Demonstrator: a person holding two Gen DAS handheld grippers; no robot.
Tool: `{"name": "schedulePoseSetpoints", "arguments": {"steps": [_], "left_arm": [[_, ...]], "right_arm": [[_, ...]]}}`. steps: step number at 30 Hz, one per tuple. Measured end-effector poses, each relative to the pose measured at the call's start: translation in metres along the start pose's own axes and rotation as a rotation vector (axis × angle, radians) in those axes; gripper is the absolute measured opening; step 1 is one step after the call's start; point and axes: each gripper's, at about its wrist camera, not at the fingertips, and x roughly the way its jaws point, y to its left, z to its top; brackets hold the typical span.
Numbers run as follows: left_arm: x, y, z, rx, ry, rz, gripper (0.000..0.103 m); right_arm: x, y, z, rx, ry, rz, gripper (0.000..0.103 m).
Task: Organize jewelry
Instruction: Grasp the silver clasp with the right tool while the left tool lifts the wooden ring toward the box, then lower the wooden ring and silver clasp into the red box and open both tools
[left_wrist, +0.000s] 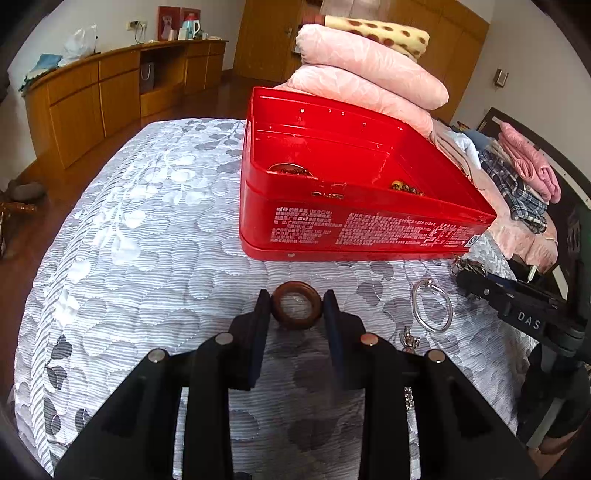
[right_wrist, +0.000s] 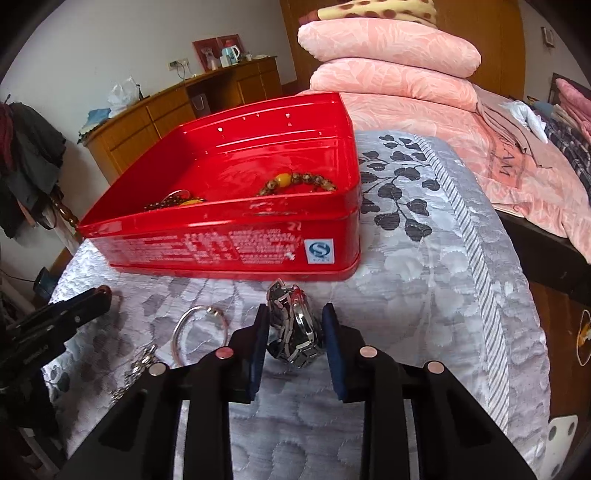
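Left wrist view shows my left gripper (left_wrist: 296, 303) clamped on a brown wooden ring (left_wrist: 296, 305), its pads pressing both sides, just above the grey leaf-patterned bedspread (left_wrist: 147, 240). A silver bangle (left_wrist: 432, 305) lies on the cloth to its right, and the open red tin (left_wrist: 362, 229) sits just beyond with a beaded bracelet (right_wrist: 299, 181) inside. Right wrist view has my right gripper (right_wrist: 295, 325) closed around a metal-link watch (right_wrist: 293, 325), both pads touching it, near the tin's front wall. Pink pillows (right_wrist: 388, 55) are stacked behind.
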Motion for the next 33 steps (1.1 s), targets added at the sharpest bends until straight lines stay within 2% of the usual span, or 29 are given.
{"name": "schedulePoseSetpoints", "arguments": {"steps": [10,13,20,27,33], "left_arm": [[-0.026,-0.005,0.002,0.017,-0.053,-0.028,0.028],[-0.038,-0.008,0.009,0.025,-0.084,-0.041,0.028],[-0.050,-0.020,0.046,0.038,-0.155,-0.053,0.028],[-0.032,-0.029,0.092,0.034,-0.166,-0.045,0.028],[0.013,-0.024,0.117,0.008,-0.100,-0.003,0.028]], "right_arm": [[-0.030,0.006,0.003,-0.002,-0.062,0.015,0.029],[-0.041,0.009,0.015,-0.013,-0.095,0.031,0.029],[-0.050,0.022,0.052,-0.032,-0.146,0.029,0.029],[-0.027,0.022,0.095,-0.019,-0.133,0.018,0.029],[0.013,0.019,0.110,-0.011,-0.060,-0.004,0.029]]}}
